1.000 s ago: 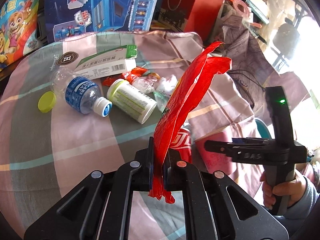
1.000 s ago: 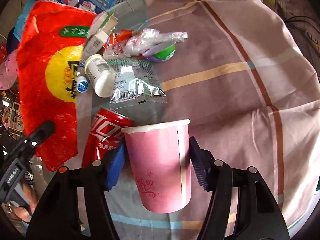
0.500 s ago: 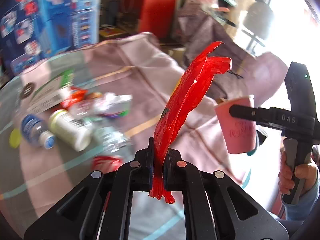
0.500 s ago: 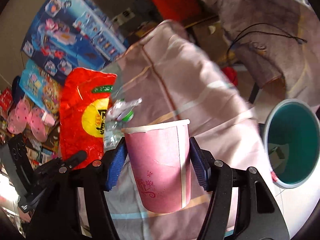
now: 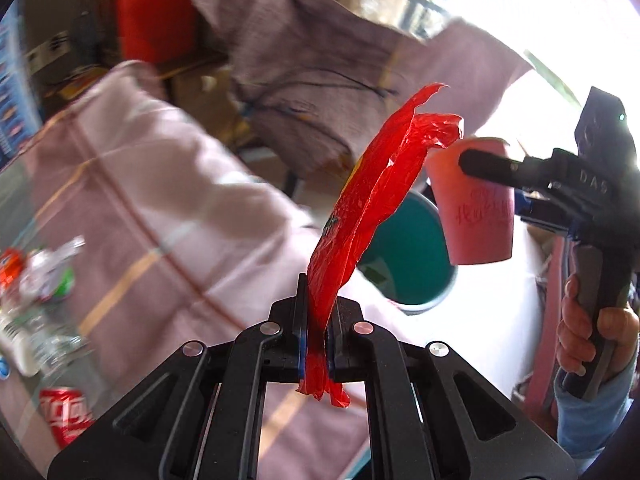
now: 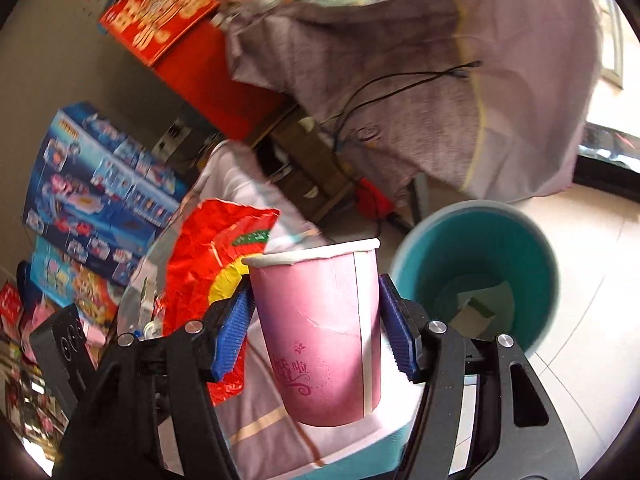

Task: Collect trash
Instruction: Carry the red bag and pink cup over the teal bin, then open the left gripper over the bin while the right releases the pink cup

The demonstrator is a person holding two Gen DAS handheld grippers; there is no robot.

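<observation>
Glossy crinkled red plastic wrapper [image 5: 372,208], matt pink paper cup [image 6: 320,332], smooth teal plastic bin [image 6: 516,248].

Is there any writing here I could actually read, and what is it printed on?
"DAS": on the black body of the right tongs.
Pink cup: purple script, illegible.
Red wrapper: green label too blurred.
Red can: white lettering blurred.
Toy boxes: print too small.

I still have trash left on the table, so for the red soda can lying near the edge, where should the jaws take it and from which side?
Grip the red aluminium soda can across the middle of its round body, coming down from above with the jaws straddling its width. It appears to lie on its side on the pink striped tablecloth, so the ends are harder to reach. The crumpled clear plastic bottle sits close beside it, so keep the jaws clear of that side.
</observation>
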